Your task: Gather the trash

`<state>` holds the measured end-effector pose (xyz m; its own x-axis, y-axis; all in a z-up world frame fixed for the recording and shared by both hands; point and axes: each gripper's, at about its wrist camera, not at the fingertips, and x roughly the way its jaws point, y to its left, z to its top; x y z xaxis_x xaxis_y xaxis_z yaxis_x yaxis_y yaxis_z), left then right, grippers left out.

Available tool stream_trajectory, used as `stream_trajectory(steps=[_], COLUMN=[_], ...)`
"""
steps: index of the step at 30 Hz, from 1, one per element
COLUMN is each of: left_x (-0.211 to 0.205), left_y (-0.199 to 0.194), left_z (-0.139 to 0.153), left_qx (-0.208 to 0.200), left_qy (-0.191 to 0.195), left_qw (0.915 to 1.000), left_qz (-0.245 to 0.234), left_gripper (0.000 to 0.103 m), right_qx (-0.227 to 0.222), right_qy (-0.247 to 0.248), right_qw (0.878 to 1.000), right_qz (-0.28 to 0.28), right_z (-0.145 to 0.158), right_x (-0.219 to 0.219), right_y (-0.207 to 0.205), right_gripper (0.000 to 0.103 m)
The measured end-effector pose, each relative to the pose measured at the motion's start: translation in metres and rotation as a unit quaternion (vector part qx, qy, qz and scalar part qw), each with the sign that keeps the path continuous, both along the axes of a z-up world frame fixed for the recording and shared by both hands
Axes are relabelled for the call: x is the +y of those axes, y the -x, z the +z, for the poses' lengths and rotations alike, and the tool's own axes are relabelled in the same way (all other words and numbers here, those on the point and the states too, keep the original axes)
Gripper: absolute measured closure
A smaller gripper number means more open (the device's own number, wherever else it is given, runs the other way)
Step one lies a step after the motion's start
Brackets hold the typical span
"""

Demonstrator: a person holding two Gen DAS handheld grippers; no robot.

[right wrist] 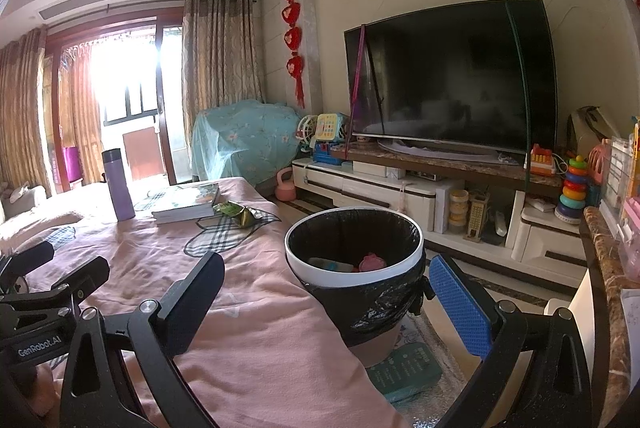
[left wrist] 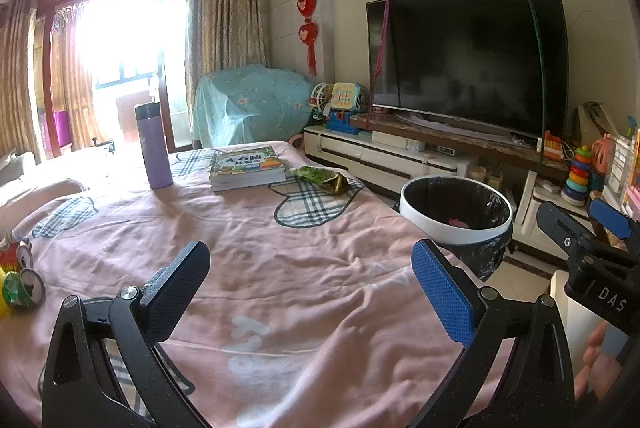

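- Pink bedspread (left wrist: 280, 268) fills my view; the trash bin (left wrist: 456, 208) stands at its edge.
- Green wrapper (left wrist: 324, 178) lies beyond the bin, beside the books (left wrist: 246, 166).
- Crushed cans (left wrist: 22, 282) sit far from the bin.
- My left tongs (left wrist: 316, 292) and right tongs (right wrist: 332, 304) gape wide, empty.

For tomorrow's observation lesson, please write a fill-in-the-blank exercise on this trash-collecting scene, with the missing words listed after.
1. The tall bottle on the pink cloth is ____ in colour.
2. The trash bin is lined with a ____ bag.
3. The green wrapper lies beside a stack of ____.
4. The jaws of the left gripper stand ____.

Missing words: purple; black; books; open
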<state>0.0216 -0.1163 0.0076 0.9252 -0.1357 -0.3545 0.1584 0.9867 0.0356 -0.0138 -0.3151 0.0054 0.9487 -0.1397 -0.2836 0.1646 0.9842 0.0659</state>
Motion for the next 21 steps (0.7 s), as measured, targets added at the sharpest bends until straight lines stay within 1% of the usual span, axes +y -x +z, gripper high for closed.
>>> stream_trajectory(steps=[21], left_x=[0.0008], left_y=[-0.0006], left_z=[-0.0027], left_qx=[0.003], left_qy=[0.000], left_qw=[1.0000], left_qz=[-0.001], left_gripper=[0.000], right_qx=[0.001], right_qy=[-0.005], right_qw=[1.000], right_qz=[0.002], right_z=[-0.0002], right_x=[0.0014], right_y=[0.0001], right_gripper=[0.000])
